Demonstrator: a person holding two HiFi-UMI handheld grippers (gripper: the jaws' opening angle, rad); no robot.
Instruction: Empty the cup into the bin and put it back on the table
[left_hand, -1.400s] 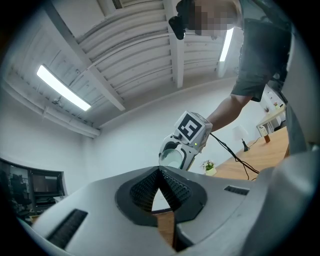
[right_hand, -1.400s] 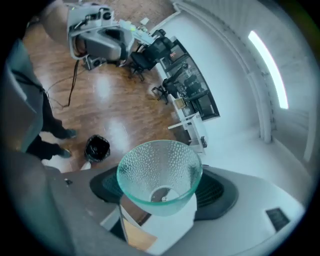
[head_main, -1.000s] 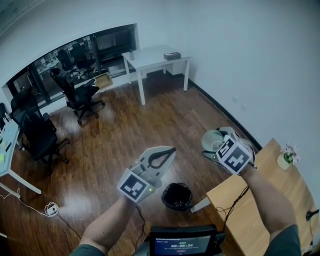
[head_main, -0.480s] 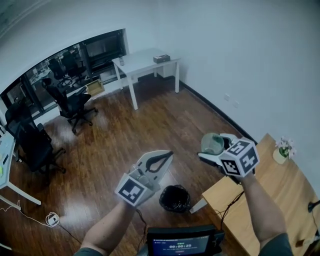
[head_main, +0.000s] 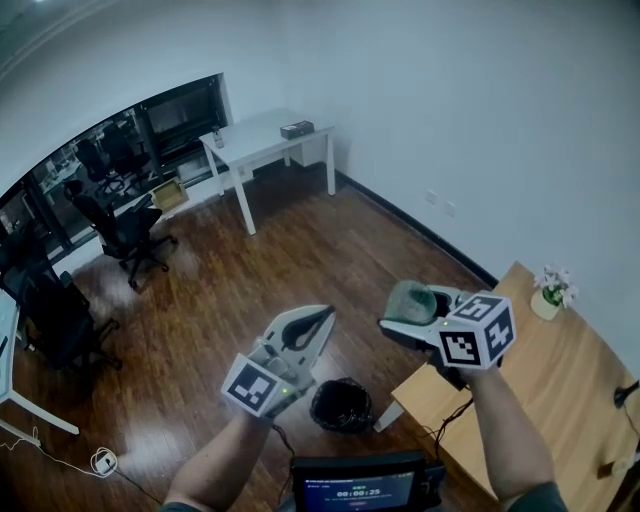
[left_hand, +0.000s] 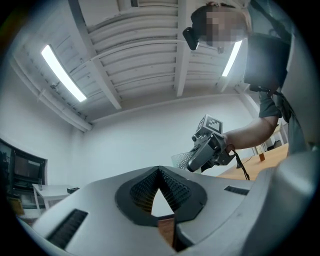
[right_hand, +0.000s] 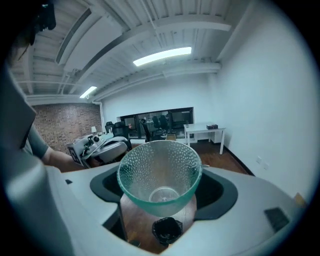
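- grasping a clear greenish dimpled cup (right_hand: 159, 172) in the fingers of the right gripper (head_main: 408, 316), one finger on each side of its wall.
- cup tipped over, with its mouth turned back toward the right gripper's camera and its base pointing away.
- held up in the air, over the wooden floor (head_main: 250, 270), just off the near corner of the wooden table (head_main: 560, 385), touching neither.
- black-lined bin (head_main: 341, 405) standing on the floor below, beside the table leg and between the two arms in the head view; seen under the cup's base in the right gripper view.
- left gripper (head_main: 318, 320) raised to the left of the bin, fingers clenched with the tips meeting and nothing between them.
- left gripper well apart from the cup and the bin, pointing slightly upward toward the ceiling and the right gripper.
- small flower pot (head_main: 548, 297) near the far edge of the table.
- white table (head_main: 262, 140) against the far wall, with a dark box on top.
- dark screen (head_main: 365, 487) at the bottom edge of the head view.
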